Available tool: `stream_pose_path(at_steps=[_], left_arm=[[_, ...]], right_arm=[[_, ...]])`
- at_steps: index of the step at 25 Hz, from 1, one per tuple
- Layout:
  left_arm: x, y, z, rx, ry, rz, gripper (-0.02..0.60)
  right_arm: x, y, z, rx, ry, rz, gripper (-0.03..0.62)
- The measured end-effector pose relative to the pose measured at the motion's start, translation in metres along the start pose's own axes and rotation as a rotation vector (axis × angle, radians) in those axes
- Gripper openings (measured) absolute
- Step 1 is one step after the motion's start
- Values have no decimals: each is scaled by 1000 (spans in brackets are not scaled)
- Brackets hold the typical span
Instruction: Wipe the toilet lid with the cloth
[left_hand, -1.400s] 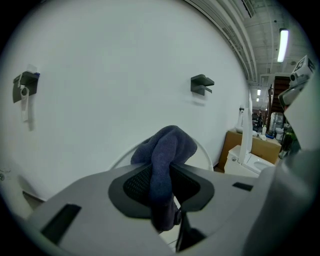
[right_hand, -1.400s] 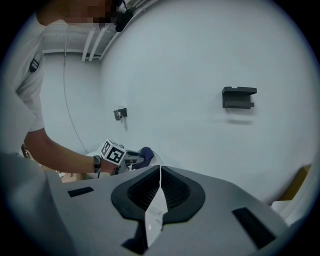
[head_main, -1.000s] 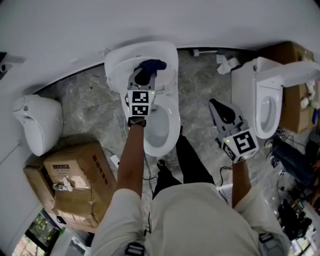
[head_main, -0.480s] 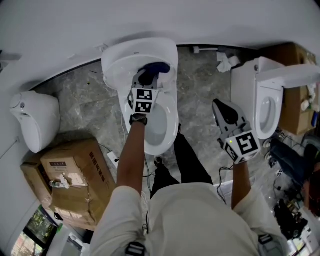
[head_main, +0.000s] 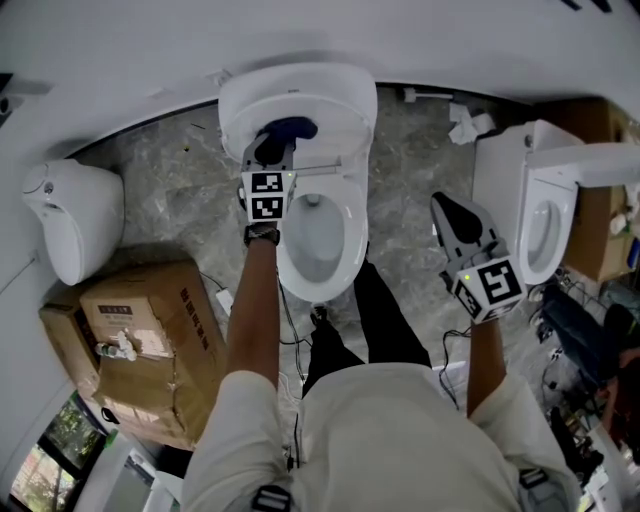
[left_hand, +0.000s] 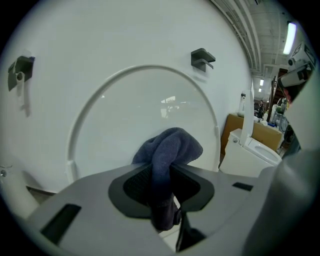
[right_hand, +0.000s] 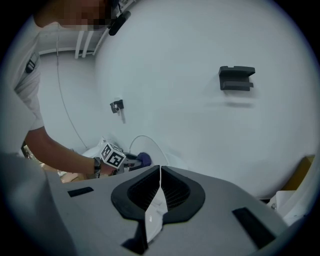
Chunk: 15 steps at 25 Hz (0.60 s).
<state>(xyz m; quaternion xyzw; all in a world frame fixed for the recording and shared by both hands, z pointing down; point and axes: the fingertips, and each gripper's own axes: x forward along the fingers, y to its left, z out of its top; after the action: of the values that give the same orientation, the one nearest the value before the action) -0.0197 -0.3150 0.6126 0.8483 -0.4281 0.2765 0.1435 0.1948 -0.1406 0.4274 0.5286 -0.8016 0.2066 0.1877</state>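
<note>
The cloth (left_hand: 170, 150) is seen clamped in the left gripper (left_hand: 162, 192), bunched out ahead of the jaws. The toilet lid (left_hand: 125, 105) is found dead ahead at 12 o'clock, stood upright against the wall (left_hand: 125, 35), its long axis run from 12 down to 6. The cloth is set low on the lid, near 6 o'clock of the oval, so most of the surface is left above it, toward 12. Contact appears to be made, though the touch itself is hidden behind the cloth's bulk. The wiping is plainly given to the left gripper: the right gripper (head_main: 455, 215) is held well apart, out at 4 o'clock of the bowl (head_main: 315, 240) in the head view, jaws pressed together on nothing. Against a second ago, the cloth is found lower on the lid and drawn in from its 3 o'clock side toward the middle, while the right gripper is barely moved
</note>
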Motion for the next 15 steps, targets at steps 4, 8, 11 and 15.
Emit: stream_pose_path(at_steps=[4,8,11,15], left_arm=[[-9,26,-9,-11,3,43,98],[-19,49,-21,-40,4,99,98],[-26,67,-35,-100,9,138,98],[-30,84,-52,-167,13,177,98]], right_arm=[[8,5,-2,-3,6,15,31],[17,6,-5,-10,11,31,31],[27,10,-6,-8,7,42,31],[43,16,-6,-14,2,68,31]])
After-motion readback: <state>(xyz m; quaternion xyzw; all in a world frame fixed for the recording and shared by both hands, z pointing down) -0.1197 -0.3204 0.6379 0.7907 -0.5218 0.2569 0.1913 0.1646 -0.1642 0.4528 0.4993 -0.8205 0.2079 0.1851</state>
